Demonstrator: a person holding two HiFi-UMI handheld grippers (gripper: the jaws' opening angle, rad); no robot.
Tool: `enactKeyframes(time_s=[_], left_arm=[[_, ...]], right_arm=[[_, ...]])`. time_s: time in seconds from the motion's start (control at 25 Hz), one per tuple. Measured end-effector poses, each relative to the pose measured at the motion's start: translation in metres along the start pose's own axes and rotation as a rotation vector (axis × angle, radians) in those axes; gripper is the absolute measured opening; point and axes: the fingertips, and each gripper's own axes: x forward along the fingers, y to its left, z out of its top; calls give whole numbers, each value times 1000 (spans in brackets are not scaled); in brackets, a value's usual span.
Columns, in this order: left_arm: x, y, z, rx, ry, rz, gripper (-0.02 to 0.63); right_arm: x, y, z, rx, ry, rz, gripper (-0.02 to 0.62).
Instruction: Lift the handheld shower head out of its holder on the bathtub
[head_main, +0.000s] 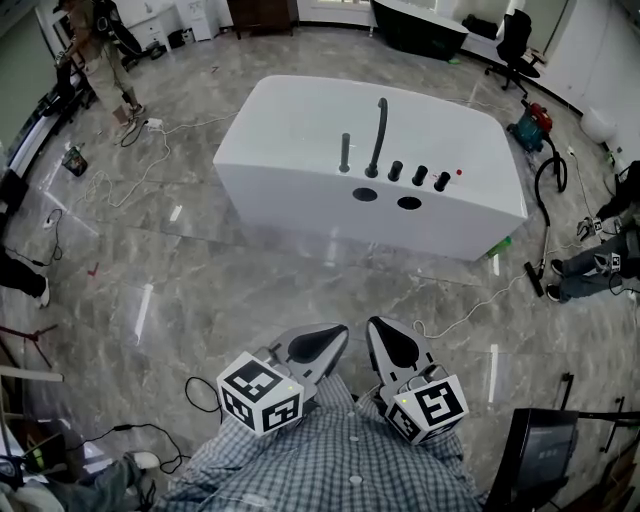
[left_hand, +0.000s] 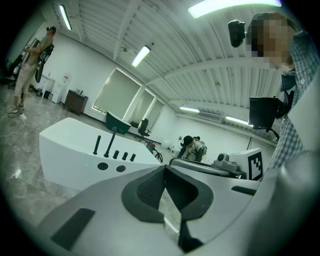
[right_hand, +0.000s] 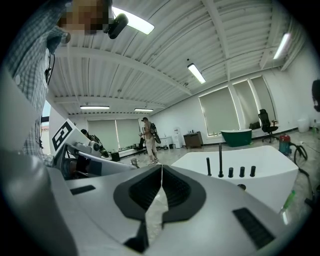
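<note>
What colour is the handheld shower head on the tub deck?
The handheld shower head is black, on the white bathtub; head view shows it best.

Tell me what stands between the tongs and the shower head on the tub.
Nothing visible does. Only floor lies between the left tongs, the right tongs and the bathtub; the shower head stands upright on its near deck.

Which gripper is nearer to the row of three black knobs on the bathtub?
Right, slightly. The knobs lie ahead and rightward of both. The right gripper is well short of the bathtub; the left gripper is beside it, further left.
</note>
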Motion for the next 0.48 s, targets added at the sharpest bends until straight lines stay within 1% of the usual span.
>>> enactKeyframes(time_s=[0.24,0.48], left_arm=[[4,0,1,6,-10,4,9],[19,17,7,11,-11,3,9]], right_arm=[[0,-7,-1,14,-5,3,18],[15,-20,-5,13,4,6,18]])
